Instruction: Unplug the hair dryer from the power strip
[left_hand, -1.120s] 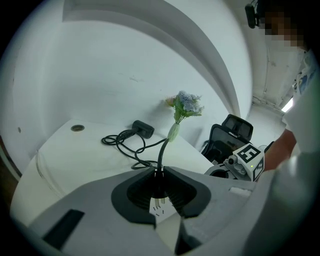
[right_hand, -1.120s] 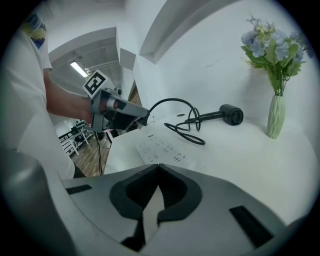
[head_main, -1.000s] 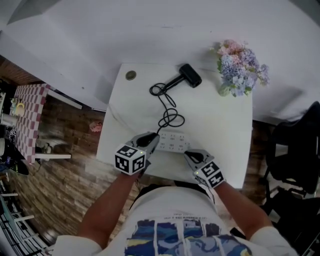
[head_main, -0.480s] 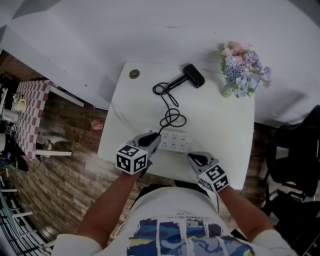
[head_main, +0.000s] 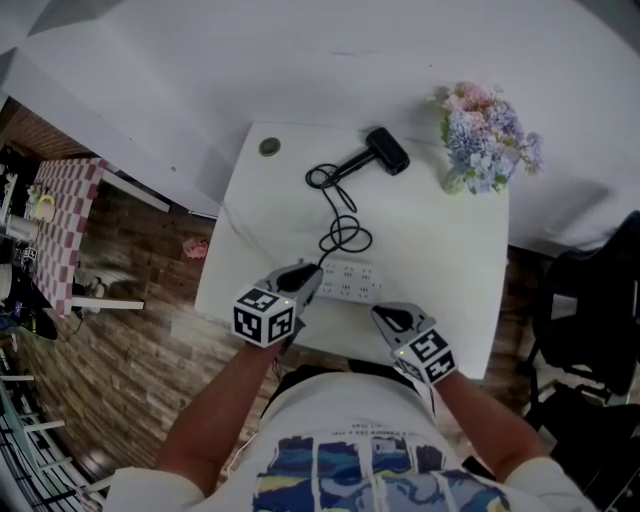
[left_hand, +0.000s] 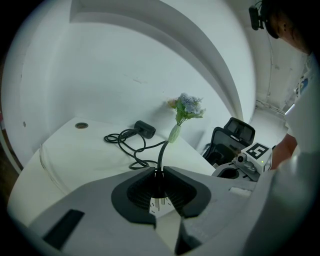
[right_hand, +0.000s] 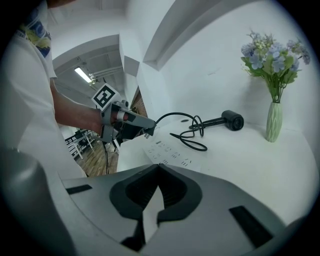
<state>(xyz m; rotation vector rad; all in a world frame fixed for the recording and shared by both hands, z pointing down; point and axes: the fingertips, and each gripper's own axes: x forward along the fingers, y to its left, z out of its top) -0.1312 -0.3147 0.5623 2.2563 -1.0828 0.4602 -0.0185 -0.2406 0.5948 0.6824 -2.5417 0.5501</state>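
Note:
A black hair dryer (head_main: 385, 150) lies at the back of the white table (head_main: 450, 260), and its cord (head_main: 340, 215) runs in loops toward me. My left gripper (head_main: 308, 277) is shut on the cord's plug (left_hand: 159, 200). The plug's prongs are bare, just above the left end of the white power strip (head_main: 352, 283). The right gripper view shows the plug (right_hand: 148, 131) held clear of the power strip (right_hand: 170, 152). My right gripper (head_main: 380, 314) sits shut and empty just short of the strip's right end, near the table's front edge.
A pale green vase of flowers (head_main: 480, 135) stands at the back right corner. A round metal grommet (head_main: 269, 147) is set in the back left corner. A black chair (head_main: 590, 300) stands right of the table. Wooden floor lies to the left.
My right gripper has drawn back a little from the strip's right end. The left gripper has stayed where it was with the plug in it.

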